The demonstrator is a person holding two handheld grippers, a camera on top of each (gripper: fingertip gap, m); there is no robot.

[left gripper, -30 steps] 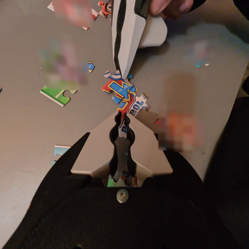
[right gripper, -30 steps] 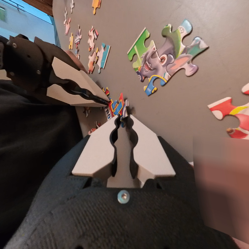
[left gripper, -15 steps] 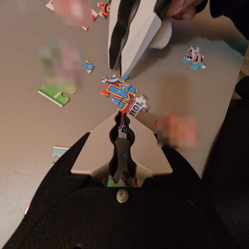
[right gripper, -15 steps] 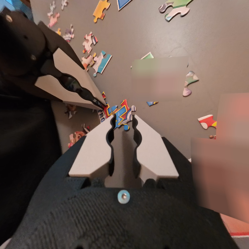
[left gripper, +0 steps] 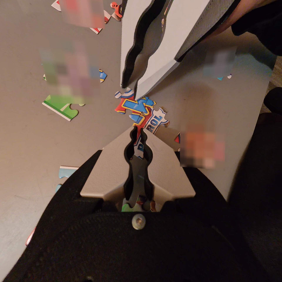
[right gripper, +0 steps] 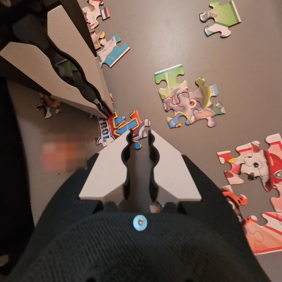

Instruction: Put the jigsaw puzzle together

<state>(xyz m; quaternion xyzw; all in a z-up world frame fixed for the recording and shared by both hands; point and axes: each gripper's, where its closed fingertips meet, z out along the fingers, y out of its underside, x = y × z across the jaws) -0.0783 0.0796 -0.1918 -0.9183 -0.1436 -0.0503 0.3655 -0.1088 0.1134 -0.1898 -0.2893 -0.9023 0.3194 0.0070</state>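
A small cluster of joined puzzle pieces lies on the grey table [left gripper: 22, 137]. It is made of a red piece with blue and yellow shapes [left gripper: 134, 105] and a white piece with blue letters [left gripper: 155, 120]. My left gripper [left gripper: 138, 129] is shut on the near red edge of the lettered piece, which runs back between its pads. The right wrist view shows the same pinch [right gripper: 109, 114]. My right gripper [right gripper: 139, 132] is open just over the far edge of the red-and-blue piece [right gripper: 126, 123], with a gap between pad and piece. It also shows in the left wrist view [left gripper: 129, 90].
Loose and part-joined pieces lie around: a green-and-grey group [right gripper: 189, 100], red-and-white pieces [right gripper: 256, 164], a green piece [right gripper: 221, 19], a light-blue piece [right gripper: 112, 50], a green edge piece [left gripper: 61, 108]. The table's edge [left gripper: 251, 122] runs close on the right in the left wrist view. There is about 5 cm between the tips of the two grippers.
My right gripper let go of the red-and-blue piece: its jaws widened, it lifted off, then came back low over it, a little narrower. My left gripper stayed shut on the lettered piece.
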